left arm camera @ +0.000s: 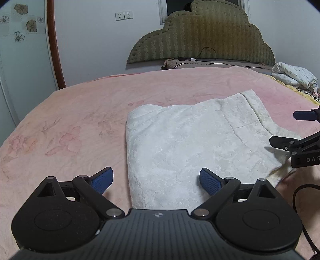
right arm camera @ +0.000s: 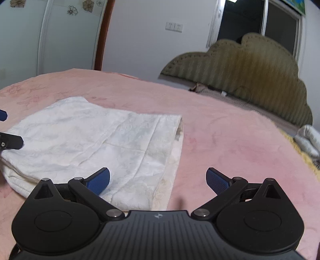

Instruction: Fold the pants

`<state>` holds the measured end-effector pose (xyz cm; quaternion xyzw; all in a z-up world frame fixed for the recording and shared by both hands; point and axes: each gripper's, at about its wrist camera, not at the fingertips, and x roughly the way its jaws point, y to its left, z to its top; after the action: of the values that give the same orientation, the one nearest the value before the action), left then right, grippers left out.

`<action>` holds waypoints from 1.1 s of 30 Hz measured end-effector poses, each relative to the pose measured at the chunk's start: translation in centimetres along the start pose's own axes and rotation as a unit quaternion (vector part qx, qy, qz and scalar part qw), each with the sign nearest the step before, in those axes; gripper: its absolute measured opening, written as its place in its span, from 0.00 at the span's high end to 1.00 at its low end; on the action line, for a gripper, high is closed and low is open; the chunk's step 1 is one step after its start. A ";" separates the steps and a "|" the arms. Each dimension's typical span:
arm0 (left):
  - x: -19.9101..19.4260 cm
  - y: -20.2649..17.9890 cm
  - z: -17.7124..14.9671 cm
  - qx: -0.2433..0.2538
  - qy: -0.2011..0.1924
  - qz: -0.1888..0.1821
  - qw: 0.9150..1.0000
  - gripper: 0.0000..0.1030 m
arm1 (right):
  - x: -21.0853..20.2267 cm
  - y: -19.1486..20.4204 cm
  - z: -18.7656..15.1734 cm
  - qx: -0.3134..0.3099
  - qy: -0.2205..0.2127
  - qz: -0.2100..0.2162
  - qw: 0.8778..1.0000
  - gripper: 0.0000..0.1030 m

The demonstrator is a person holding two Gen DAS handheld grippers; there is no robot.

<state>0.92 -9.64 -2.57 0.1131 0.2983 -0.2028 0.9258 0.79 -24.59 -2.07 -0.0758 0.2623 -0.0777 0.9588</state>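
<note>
- Pink, plush and faintly flowered, the bed cover [left arm camera: 84,112] fills most of both views and carries everything else.
- Olive-green and scalloped along its top, the padded headboard [left arm camera: 202,38] stands against the white wall at the far end of the bed; a thin dark cable [left arm camera: 208,52] loops in front of it.
- White, with a woven floral texture, the folded pants [left arm camera: 180,144] lie flat in a rough rectangle on the cover, near the front edge of the bed, with one rounded folded edge on the left in the left wrist view and a layered open end on the right in the right wrist view.
- A crumpled pale quilt [left arm camera: 294,75] sits at the bed's far right side, well apart from the pants.
- The left gripper [left arm camera: 156,181] hovers over the near left corner of the pants, jaws spread wide and empty, its blue pads [left arm camera: 102,180] clear of the cloth.
- The right gripper [right arm camera: 158,181] is likewise spread and grasping nothing, above the near right edge of the pants; one finger is over the cloth, the other over bare cover.
- Two white wall sockets [left arm camera: 124,15] sit side by side left of the headboard.
</note>
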 end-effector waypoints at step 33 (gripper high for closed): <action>8.4 14.0 0.1 -0.374 0.111 -0.259 0.884 0.06 | 6.6 -7.9 -1.6 0.245 0.082 0.270 0.928 0.00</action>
<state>13.42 0.24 -6.28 -0.3009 0.4714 -0.2953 0.7746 4.69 -33.75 -5.22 0.2419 0.3233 0.1158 0.9075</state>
